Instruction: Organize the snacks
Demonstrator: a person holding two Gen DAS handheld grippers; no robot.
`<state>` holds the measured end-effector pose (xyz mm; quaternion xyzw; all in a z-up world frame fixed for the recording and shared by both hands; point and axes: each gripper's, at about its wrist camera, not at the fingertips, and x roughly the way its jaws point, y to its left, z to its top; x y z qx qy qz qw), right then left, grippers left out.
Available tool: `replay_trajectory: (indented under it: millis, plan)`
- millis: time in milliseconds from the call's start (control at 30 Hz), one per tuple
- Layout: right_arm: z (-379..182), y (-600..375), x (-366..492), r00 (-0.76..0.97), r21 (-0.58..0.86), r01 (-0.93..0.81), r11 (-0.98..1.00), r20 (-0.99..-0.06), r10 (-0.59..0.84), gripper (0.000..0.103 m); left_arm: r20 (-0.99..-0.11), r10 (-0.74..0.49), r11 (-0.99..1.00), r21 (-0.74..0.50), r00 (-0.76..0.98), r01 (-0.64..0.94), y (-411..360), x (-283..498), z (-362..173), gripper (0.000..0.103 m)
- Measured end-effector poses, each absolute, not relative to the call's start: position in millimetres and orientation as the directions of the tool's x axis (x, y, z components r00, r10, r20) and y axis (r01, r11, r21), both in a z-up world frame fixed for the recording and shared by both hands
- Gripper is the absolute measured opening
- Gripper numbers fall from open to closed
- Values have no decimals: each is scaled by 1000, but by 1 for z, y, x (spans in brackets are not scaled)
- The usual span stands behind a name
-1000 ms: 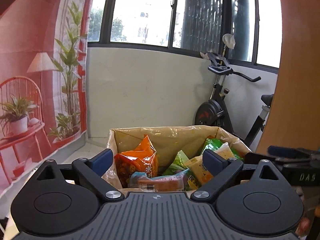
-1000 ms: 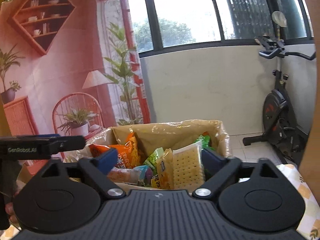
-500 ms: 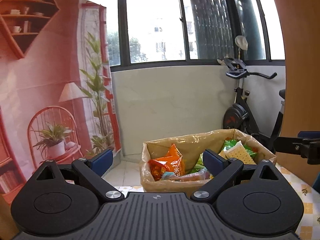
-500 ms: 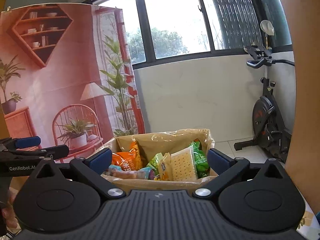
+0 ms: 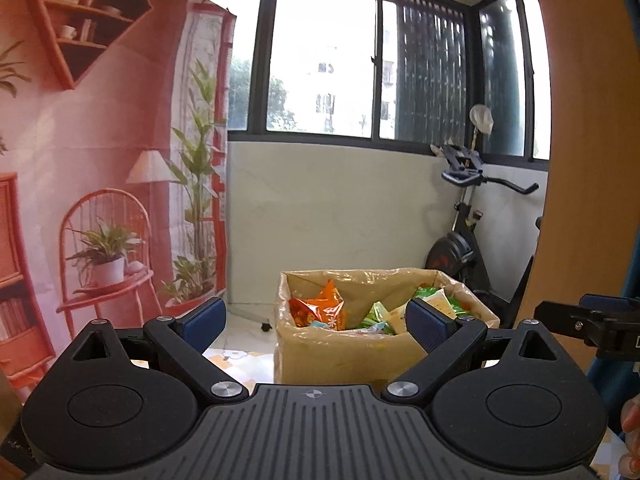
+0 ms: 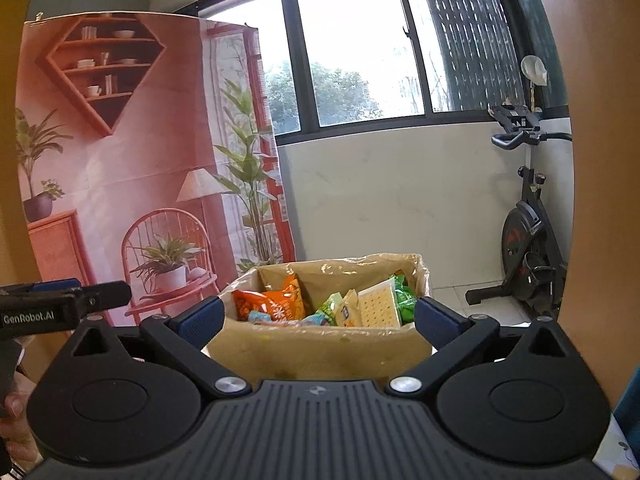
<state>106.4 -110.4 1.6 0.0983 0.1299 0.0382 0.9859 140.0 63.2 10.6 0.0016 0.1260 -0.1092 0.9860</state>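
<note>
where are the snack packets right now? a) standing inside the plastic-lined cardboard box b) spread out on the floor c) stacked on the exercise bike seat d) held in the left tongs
a: the orange crinkly snack bag, the pale dotted cracker packet and the green packets all stand inside the plastic-lined brown cardboard box, while the left tongs and right tongs are open and empty in front of it.

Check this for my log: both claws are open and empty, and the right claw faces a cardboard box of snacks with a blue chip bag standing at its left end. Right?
Not quite. The chip bag at the left end of the cardboard box is orange, not blue, as the right wrist view shows. The rest holds: the left claw and right claw are both open and empty.
</note>
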Motion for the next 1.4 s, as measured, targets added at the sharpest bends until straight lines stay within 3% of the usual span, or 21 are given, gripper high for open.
replay_trajectory:
  millis: [533,1400]
  plan:
    - [27,-86,45,973,199,-73,977,-203,113,103,-201,-193,980,4,960,198,78,80,33,98]
    - [34,-97,26,980,225,-44,973,-178,86,103,-186,-221,975,-6,957,224,86,71,36,98]
